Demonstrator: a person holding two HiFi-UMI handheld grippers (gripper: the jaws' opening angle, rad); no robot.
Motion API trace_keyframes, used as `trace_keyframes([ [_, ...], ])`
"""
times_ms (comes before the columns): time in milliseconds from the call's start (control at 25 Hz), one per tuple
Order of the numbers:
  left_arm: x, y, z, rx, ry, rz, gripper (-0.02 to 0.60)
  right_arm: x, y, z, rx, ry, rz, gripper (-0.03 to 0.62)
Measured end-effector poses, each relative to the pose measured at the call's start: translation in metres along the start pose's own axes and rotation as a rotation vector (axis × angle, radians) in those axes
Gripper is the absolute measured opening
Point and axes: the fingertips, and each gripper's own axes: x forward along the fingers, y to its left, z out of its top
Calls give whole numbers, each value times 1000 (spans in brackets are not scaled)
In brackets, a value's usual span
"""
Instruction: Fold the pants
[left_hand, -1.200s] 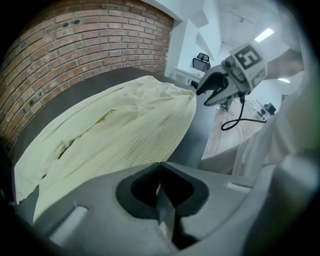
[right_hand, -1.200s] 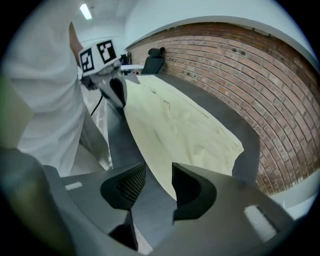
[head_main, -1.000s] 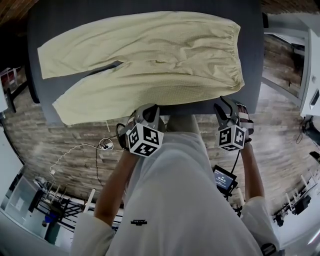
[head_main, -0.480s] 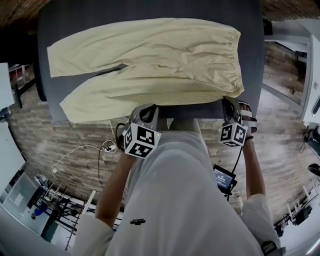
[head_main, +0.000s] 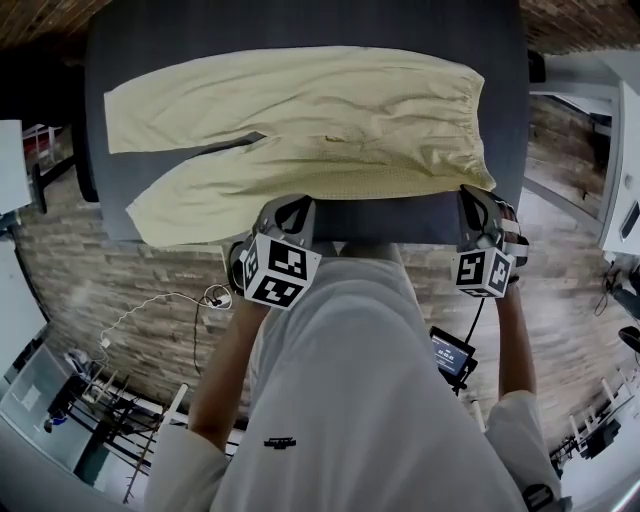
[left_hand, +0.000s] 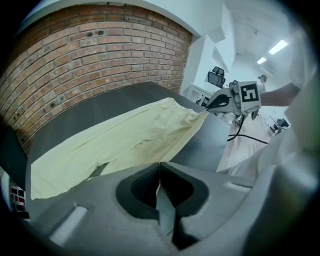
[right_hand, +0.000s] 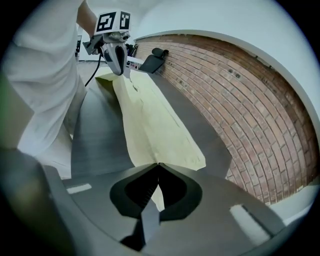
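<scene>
Pants (head_main: 320, 120), pale yellow, lie spread flat on the dark bench (head_main: 400, 218), with the waistband to the person's right and the legs to the left. The left tool (head_main: 288, 205) is clamped shut on the near edge, about midway along. The right tool (head_main: 472, 195) has just been closing its jaws and pinches the near waistband corner. A sliver of cloth shows between each tool's jaws.

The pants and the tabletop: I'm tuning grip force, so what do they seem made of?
Pants: thin pale-yellow cloth, matte, perhaps cotton; it wrinkles and gathers at the waistband. Tabletop: dark grey, smooth, matte, perhaps laminate; no grain or sheen shows.
</scene>
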Motion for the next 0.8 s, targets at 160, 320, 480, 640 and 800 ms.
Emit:
trace_keyframes([
  [160, -10, 22, 24, 20, -20, 28, 11, -3, -24, 18, 12, -26, -25, 6],
  [320, -11, 51, 47, 40, -37, 41, 11, 7, -47, 35, 20, -37, -47, 6],
  [480, -4, 80, 65, 43, -37, 56, 11, 21, -73, 54, 12, -38, -77, 6],
  [640, 4, 107, 82, 45, -31, 67, 11, 38, -101, 70, -21, -19, -100, 9],
  [800, 19, 134, 97, 72, -17, 91, 11, 59, -127, 84, -40, -20, -102, 9],
])
